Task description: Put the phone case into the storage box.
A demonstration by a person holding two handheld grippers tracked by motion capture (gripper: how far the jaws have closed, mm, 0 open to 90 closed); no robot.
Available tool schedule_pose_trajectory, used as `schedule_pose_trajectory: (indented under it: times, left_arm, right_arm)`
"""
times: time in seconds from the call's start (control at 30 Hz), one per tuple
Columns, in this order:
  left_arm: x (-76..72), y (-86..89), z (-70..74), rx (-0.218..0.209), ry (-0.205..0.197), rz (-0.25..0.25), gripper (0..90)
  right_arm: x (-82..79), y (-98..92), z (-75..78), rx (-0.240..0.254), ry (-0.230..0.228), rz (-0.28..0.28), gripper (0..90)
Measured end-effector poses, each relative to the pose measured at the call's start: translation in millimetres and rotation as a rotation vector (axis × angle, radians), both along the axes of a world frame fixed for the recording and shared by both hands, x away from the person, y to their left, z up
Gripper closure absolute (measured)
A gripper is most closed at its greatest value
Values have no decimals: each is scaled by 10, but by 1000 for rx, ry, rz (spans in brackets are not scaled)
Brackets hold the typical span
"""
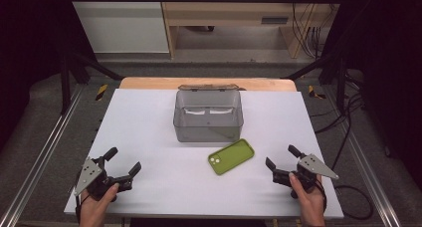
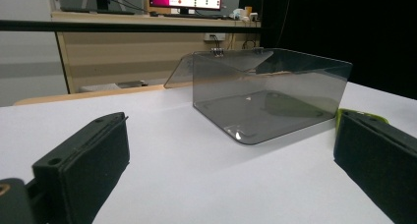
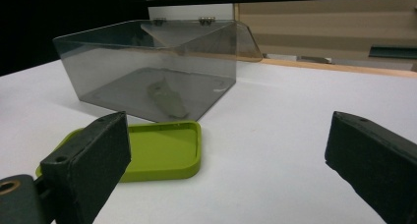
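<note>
Table (image 1: pixel 149 117), white, beneath black framing; both claws, left (image 1: pixel 123 162) and right (image 1: pixel 279 156), spread empty.

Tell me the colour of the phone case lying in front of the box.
Lime green phone case, best seen in the right gripper view.

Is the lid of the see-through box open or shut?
Open. The grey box has its hinged lid swung back past the far edge, leaving the top uncovered. Through the clear walls, the inside looks empty.

Both grippers are showing black blocky jaws; left gripper (image 1: pixel 122 162) and right gripper (image 1: pixel 279 156) each carrying a grey three-cornered plate on top.
</note>
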State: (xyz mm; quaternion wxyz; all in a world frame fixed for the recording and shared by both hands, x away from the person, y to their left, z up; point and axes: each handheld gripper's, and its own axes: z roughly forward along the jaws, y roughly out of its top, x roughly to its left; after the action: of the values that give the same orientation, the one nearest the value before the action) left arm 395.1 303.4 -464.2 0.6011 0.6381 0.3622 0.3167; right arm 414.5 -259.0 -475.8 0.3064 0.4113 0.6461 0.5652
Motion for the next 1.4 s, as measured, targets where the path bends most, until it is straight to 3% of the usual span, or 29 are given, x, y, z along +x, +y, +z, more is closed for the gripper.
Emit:
schedule_pose_trajectory:
  times: [0.17, 0.47, 0.63, 0.67, 0.7, 0.83, 0.93, 1.0, 1.07, 1.13, 1.17, 1.4]
  left_arm:
    - [-3, -3, 4, -5, 6, 7, 1]
    - [-19, 13, 2, 4, 13, 19, 4]
    - [-30, 11, 6, 6, 13, 17, 4]
    - [-32, 9, 9, 2, 10, 18, 4]
    - [-32, 9, 9, 2, 10, 18, 4]
    - [-39, 12, 20, 6, 5, 17, 5]
    - [-39, 10, 25, 5, 3, 15, 5]
    - [-39, 12, 27, 4, 3, 14, 5]
    - [-41, 13, 28, 1, 3, 13, 5]
    - [-42, 14, 32, 1, 0, 14, 6]
    - [-43, 14, 33, -1, 0, 13, 6]
    - [-43, 20, 35, 0, 1, 11, 7]
  right_arm:
    - [3, -1, -2, 17, 34, -15, 30]
    - [1, 44, 3, -32, 105, -4, 37]
    - [89, 156, 73, -101, 188, -23, 78]
    - [149, 192, 94, -142, 226, -4, 88]
    - [149, 192, 94, -142, 226, -4, 88]
    - [278, 251, 143, -225, 326, 15, 142]
    - [350, 282, 194, -252, 381, 35, 205]
    - [421, 337, 254, -304, 412, 63, 288]
    - [437, 348, 267, -315, 416, 72, 309]
    - [507, 397, 328, -354, 431, 103, 435]
    - [507, 397, 328, -354, 431, 103, 435]
    - [643, 494, 423, -422, 443, 145, 652]
